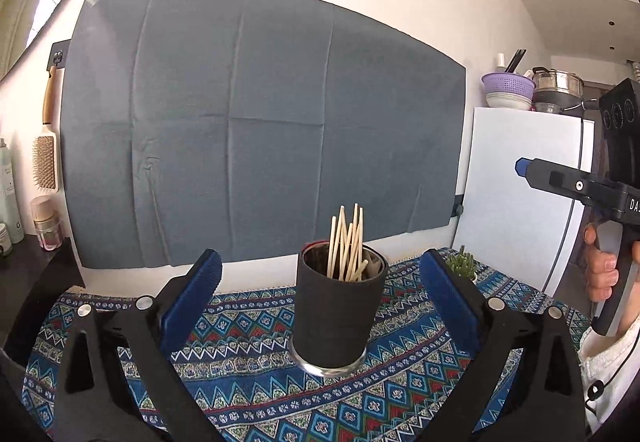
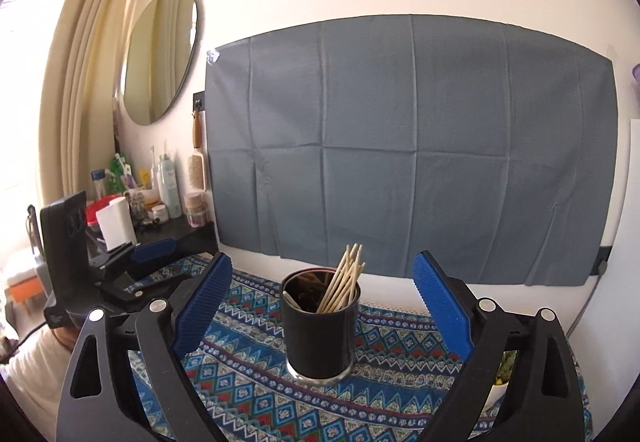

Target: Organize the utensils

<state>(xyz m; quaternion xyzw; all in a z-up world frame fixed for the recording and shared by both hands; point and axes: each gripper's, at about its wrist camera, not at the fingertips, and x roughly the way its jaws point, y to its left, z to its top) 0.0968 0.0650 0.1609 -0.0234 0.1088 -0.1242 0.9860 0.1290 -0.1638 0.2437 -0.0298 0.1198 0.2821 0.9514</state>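
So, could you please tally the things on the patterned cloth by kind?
Black cup: 1
Bundle of wooden sticks in the cup: 1, individual sticks too bunched to count
Small potted plant: 1
Total: 3

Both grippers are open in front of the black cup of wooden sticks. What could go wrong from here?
1. The black cup stands between the open left gripper fingers; a sideways swing could knock it over, spilling the wooden sticks.
2. The sticks rise above the rim, so a low pass by the right gripper might snag them.
3. The small plant beside the cup could be bumped.
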